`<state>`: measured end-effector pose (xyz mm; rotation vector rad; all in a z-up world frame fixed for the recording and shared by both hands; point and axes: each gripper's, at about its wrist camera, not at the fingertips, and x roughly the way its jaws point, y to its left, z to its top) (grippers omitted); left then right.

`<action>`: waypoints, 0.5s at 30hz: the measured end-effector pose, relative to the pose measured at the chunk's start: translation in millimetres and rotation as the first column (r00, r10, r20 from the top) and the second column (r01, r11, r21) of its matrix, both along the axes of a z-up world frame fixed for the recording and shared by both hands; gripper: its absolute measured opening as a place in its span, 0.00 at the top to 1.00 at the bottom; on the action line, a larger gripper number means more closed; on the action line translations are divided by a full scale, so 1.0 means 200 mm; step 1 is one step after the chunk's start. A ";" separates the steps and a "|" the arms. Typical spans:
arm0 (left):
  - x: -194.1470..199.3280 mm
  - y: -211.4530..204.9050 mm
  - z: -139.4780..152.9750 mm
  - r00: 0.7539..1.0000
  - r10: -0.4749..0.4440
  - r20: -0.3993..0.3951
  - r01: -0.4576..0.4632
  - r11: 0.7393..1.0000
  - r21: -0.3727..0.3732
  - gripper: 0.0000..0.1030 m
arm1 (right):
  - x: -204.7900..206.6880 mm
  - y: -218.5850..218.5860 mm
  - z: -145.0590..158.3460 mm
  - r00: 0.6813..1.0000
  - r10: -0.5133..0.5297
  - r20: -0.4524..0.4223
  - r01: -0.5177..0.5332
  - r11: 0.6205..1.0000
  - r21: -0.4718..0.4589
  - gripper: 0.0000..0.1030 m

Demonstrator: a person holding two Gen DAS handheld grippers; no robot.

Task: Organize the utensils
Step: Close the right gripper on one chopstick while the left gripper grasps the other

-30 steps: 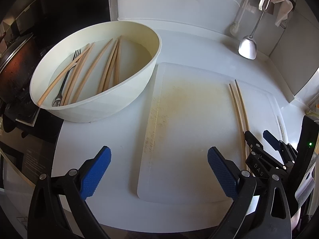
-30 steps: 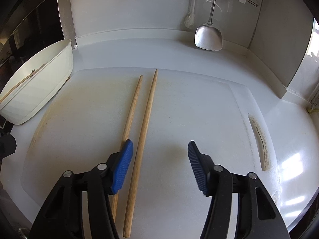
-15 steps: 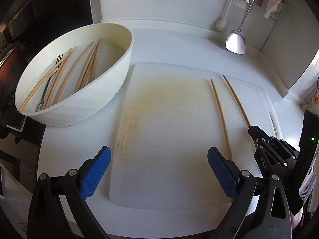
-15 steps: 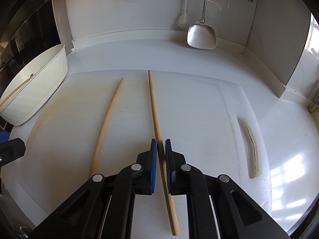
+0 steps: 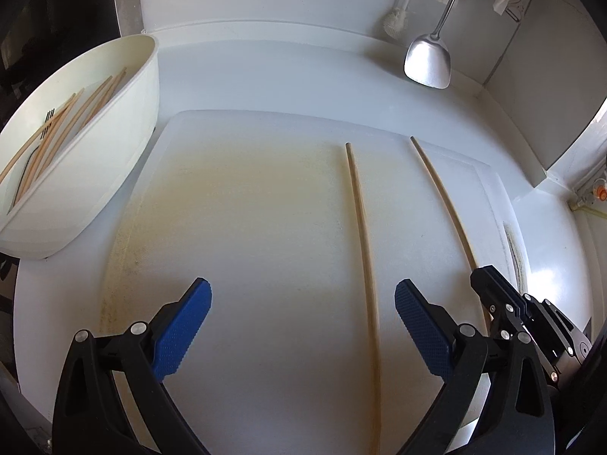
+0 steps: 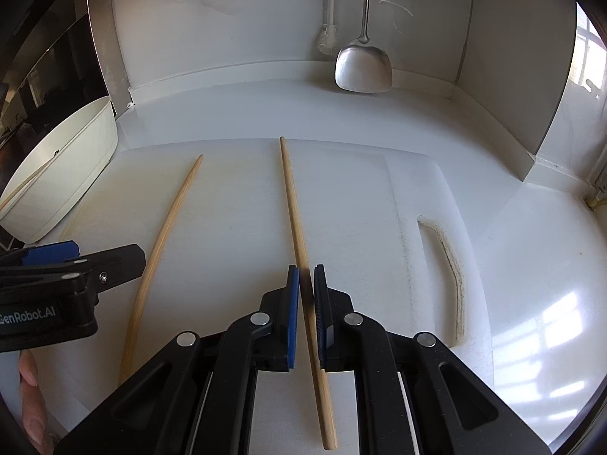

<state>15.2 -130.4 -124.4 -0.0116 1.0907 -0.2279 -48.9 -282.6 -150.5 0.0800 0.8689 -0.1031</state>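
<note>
The right-hand chopstick lay lengthwise on the white cutting board, and the right tool was closed on it, both blue pads pressed against its sides partway along, with the thick end running back beneath the tool body. In the left wrist view the same chopstick ran up to the right tool's black frame. The second chopstick lay apart from it to the left on the board, free of any grip; its near length passed just inside the right pad of the left tool. That tool stood wide open above the board, holding nothing, with its blue pads well apart. The two sticks splayed slightly, closer at the far tips in neither view exactly parallel.

At the left edge of the board, on the white desk, sat a cream oval basin holding several more chopsticks and a dark fork. Against the back wall hung a metal spatula beside a white brush.
</note>
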 end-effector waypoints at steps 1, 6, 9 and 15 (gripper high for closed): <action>0.00 -0.01 -0.01 1.000 -0.001 0.003 0.000 1.000 0.006 0.07 | 0.00 -0.02 0.00 1.000 0.005 0.004 -0.005 1.000 0.012 0.92; 0.02 -0.05 -0.03 1.000 0.017 0.024 -0.018 0.999 0.033 0.07 | -0.01 -0.10 0.00 1.000 0.019 0.014 -0.020 0.999 0.032 0.92; 0.02 -0.08 -0.04 0.999 0.027 0.045 -0.029 0.998 0.054 0.07 | 0.00 -0.13 0.00 0.999 0.035 0.018 -0.036 0.998 0.050 0.92; 0.01 -0.12 -0.06 0.994 0.037 0.102 -0.049 0.992 0.118 0.06 | 0.02 -0.13 0.00 0.996 0.084 0.016 -0.085 0.996 0.042 0.92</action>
